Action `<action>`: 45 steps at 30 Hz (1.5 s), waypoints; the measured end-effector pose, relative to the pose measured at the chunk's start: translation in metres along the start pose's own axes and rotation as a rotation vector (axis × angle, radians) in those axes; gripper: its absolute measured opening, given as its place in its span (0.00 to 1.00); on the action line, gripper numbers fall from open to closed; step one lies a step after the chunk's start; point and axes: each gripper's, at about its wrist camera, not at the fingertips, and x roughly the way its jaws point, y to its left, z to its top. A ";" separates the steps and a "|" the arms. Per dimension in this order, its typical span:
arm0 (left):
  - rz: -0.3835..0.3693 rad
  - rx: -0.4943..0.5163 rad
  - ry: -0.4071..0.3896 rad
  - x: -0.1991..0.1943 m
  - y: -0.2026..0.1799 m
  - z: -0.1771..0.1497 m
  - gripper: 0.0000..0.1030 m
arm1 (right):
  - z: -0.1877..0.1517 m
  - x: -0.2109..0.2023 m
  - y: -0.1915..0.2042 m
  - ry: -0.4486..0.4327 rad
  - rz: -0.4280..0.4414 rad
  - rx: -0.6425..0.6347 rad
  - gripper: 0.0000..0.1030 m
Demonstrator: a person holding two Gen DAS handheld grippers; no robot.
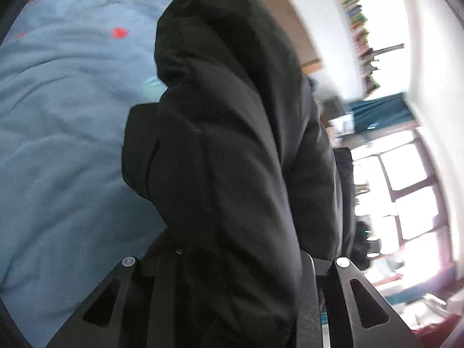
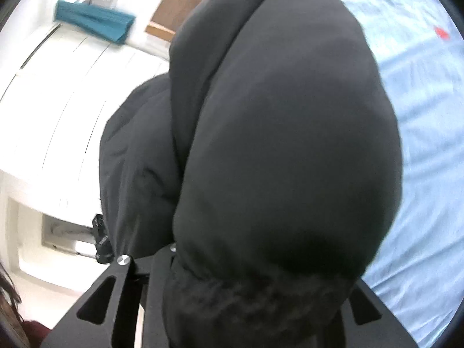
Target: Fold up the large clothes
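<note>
Fingers of the left gripper [image 1: 232, 298] pinch a bunched fold of the black padded jacket [image 1: 232, 145]; the right gripper [image 2: 246, 304] clamps another thick fold, the jacket hanging above the blue bedspread [image 1: 58, 145].

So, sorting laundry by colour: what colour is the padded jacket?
Black, plain; the padded jacket shows best in the right wrist view.

No legible text, label, brand, number or sign in either wrist view. Spines on the bookshelf [image 1: 358, 29] by the window are too blurred to read.
</note>
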 end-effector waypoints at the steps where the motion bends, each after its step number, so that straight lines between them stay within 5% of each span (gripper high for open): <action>1: 0.052 -0.008 0.012 0.006 0.017 -0.004 0.26 | 0.002 0.014 -0.005 0.005 -0.019 0.017 0.24; 4: 0.146 -0.049 0.027 0.011 0.055 -0.013 0.26 | -0.002 0.045 -0.043 0.019 -0.075 0.083 0.26; 7: 0.128 -0.088 -0.008 0.003 0.086 -0.020 0.28 | -0.016 0.042 -0.079 -0.023 -0.048 0.141 0.32; 17: 0.128 -0.005 -0.060 0.002 0.105 -0.011 0.44 | -0.041 0.019 -0.124 -0.105 -0.048 0.100 0.62; 23: 0.204 0.007 -0.108 -0.027 0.106 -0.022 0.53 | -0.053 -0.018 -0.127 -0.156 -0.100 0.094 0.72; 28: 0.398 0.160 -0.185 -0.058 0.061 -0.026 0.56 | -0.062 -0.070 -0.096 -0.242 -0.272 0.029 0.74; 33: 0.382 0.272 -0.226 -0.057 0.012 -0.032 0.62 | -0.054 -0.092 -0.042 -0.336 -0.378 -0.129 0.76; 37: 0.353 0.340 -0.215 -0.014 -0.029 -0.028 0.63 | -0.055 -0.052 0.034 -0.286 -0.400 -0.330 0.77; 45: 0.473 0.477 -0.227 0.065 -0.081 -0.013 0.68 | -0.061 0.042 0.123 -0.294 -0.432 -0.489 0.77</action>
